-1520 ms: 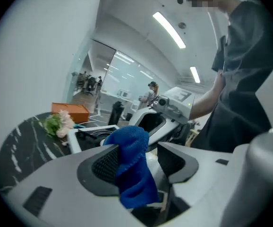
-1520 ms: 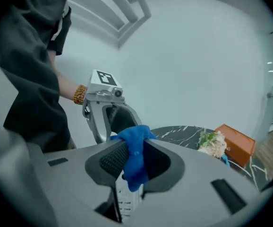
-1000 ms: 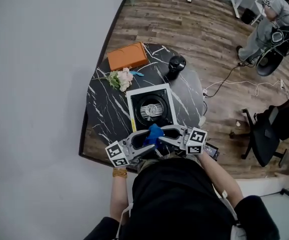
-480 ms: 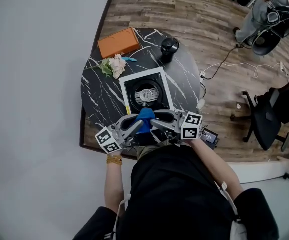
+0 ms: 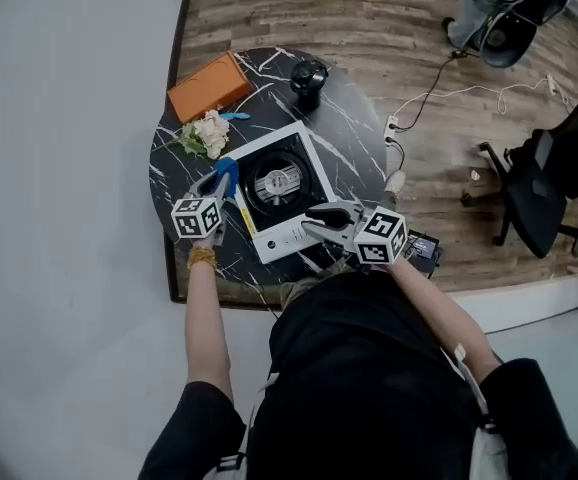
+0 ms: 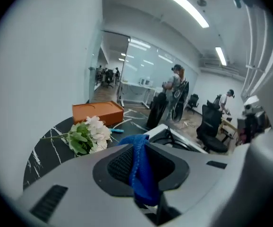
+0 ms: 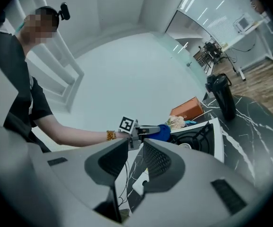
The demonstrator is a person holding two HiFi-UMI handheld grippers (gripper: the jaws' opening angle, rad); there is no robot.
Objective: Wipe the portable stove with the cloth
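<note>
The white portable stove [image 5: 287,236] with its black burner sits mid-table. My left gripper [image 5: 222,178] is at the stove's left edge, shut on a blue cloth [image 5: 228,171]. In the left gripper view the cloth [image 6: 137,148] hangs pinched between the pads, with the stove [image 6: 183,143] just beyond. My right gripper [image 5: 321,218] hovers by the stove's front right corner. Its jaws [image 7: 135,160] stand a little apart with nothing between them. From the right gripper view I see the cloth [image 7: 161,132] in the left gripper beside the stove [image 7: 207,134].
On the black marble table [image 5: 349,138] lie a flower bunch [image 5: 204,133], an orange box [image 5: 207,86] and a black bottle [image 5: 307,80] behind the stove. A cable and plug [image 5: 394,128] trail on the wood floor; an office chair [image 5: 559,183] stands at right.
Both grippers were together at the stove's front with the cloth between them. The left gripper has since swung to the stove's left side carrying the cloth; the right stays near the front.
</note>
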